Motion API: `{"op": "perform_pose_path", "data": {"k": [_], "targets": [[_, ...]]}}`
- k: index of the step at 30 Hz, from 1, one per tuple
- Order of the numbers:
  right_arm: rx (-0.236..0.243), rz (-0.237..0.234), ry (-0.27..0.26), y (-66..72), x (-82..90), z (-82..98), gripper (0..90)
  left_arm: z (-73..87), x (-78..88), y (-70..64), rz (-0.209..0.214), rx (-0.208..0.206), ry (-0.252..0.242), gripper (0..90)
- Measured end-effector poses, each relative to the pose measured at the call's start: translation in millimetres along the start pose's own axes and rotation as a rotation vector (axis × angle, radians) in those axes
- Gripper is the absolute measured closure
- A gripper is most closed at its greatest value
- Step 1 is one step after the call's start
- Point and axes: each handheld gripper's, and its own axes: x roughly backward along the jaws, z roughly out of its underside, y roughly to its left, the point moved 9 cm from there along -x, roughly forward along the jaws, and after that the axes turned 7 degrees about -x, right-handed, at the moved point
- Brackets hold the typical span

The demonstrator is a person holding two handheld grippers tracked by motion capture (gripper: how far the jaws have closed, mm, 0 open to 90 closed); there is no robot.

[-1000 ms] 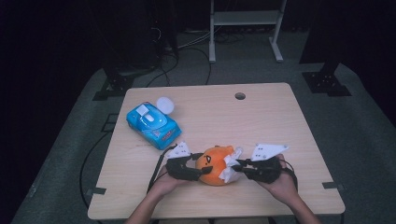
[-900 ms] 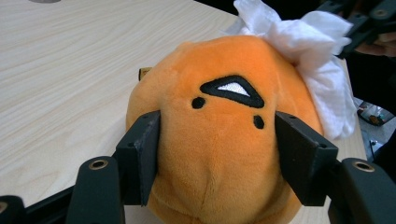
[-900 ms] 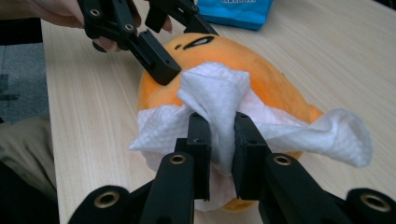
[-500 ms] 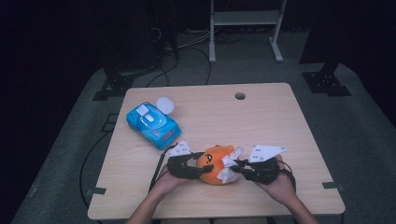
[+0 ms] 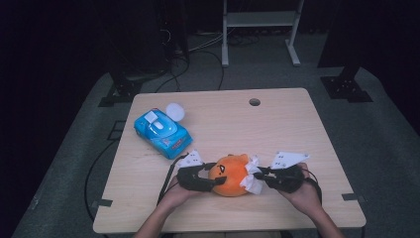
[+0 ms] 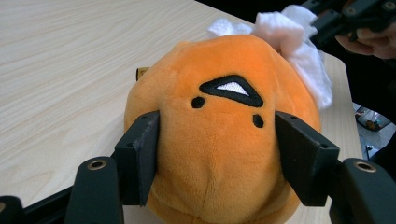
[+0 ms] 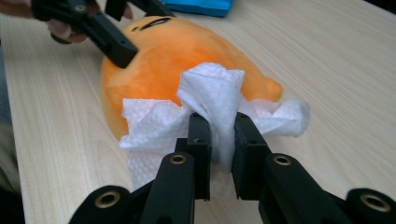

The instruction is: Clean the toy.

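Observation:
An orange plush toy (image 5: 229, 174) with a stitched black face lies near the table's front edge. My left gripper (image 5: 209, 174) is shut on the plush toy (image 6: 224, 135), its two black pads pressing into both sides. My right gripper (image 5: 261, 176) is shut on a crumpled white wipe (image 7: 212, 109), which rests against the plush toy (image 7: 163, 56) on its right side. The wipe (image 5: 251, 176) shows as a white bunch between the toy and my right hand. In the left gripper view the wipe (image 6: 294, 42) sits behind the toy's top.
A blue pack of wipes (image 5: 162, 133) lies at the left of the wooden table (image 5: 277, 129), with a white round lid (image 5: 175, 111) behind it. A cable hole (image 5: 254, 102) sits near the far edge. Cables trail off the left front.
My right gripper with the wipe has shifted slightly left against the plush toy. The left gripper and the toy have stayed put.

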Motion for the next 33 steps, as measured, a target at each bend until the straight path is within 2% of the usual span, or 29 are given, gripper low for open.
{"op": "perform_pose_path", "data": {"k": [1, 3, 6, 8, 9, 10, 14, 16, 17, 19, 22, 25, 26, 28, 30, 31, 33], "targets": [[-0.015, -0.009, -0.01, -0.5, 1.6, -1.0, 78.7, -0.5, -0.5, 0.0, -0.003, -0.002, 0.001, 34.5], [-0.027, -0.052, -0.035, 8.1, 2.8, -7.3, 78.7, -1.8, -2.0, -0.4, -0.008, -0.001, -0.002, 34.3], [0.021, -0.086, -0.032, 26.2, -5.4, -14.0, 78.6, -3.6, -4.1, -1.5, -0.013, -0.005, -0.002, 34.1], [0.067, -0.074, -0.001, 31.2, -14.7, -12.7, 78.5, -3.1, -3.5, -1.9, -0.009, -0.014, 0.002, 34.4], [0.067, -0.077, -0.001, 30.2, -15.8, -12.7, 78.5, -2.4, -2.6, -1.6, -0.006, -0.017, 0.001, 35.0], [0.043, -0.089, -0.005, 26.1, -14.7, -12.7, 78.5, -2.2, -2.3, -1.5, -0.005, -0.013, 0.0, 35.4], [-0.037, -0.028, -0.024, 1.4, -5.9, -11.1, 78.6, -1.6, -1.6, -3.3, 0.013, -0.034, 0.007, 36.2], [-0.07, -0.033, -0.019, -4.5, -4.2, -7.3, 78.6, -2.4, -1.4, -3.9, 0.022, -0.025, 0.005, 35.6], [-0.075, -0.041, -0.012, -4.3, -4.5, -5.5, 78.7, -3.7, -1.3, -4.7, 0.034, -0.011, 0.003, 33.2], [-0.048, -0.052, 0.016, 0.0, -6.9, -0.7, 78.8, -8.4, 0.9, -5.4, 0.043, -0.007, 0.005, 27.0], [-0.011, -0.071, 0.046, 7.8, -6.8, 3.7, 79.0, -10.2, 1.4, -6.5, 0.056, 0.007, 0.003, 26.0], [0.007, -0.076, 0.062, 11.1, -3.6, 5.2, 79.2, -7.0, -0.2, -10.8, 0.059, -0.04, 0.02, 32.3], [0.003, -0.075, 0.046, 12.3, -1.8, 1.9, 79.2, -7.5, -0.4, -12.1, 0.058, -0.052, 0.018, 33.8], [-0.001, -0.102, 0.006, 19.1, 0.6, -7.4, 79.2, -8.6, -1.5, -17.7, 0.064, -0.11, 0.025, 36.0], [0.02, -0.104, -0.011, 26.6, -2.0, -14.7, 79.2, -8.8, -2.9, -23.2, 0.071, -0.146, 0.034, 37.3], [0.036, -0.102, -0.005, 28.8, -4.4, -15.9, 79.1, -8.4, -2.7, -23.9, 0.065, -0.161, 0.041, 37.8], [0.048, -0.094, 0.003, 27.8, -7.2, -15.5, 79.1, -7.1, -1.4, -23.1, 0.067, -0.157, 0.04, 38.3]]}}
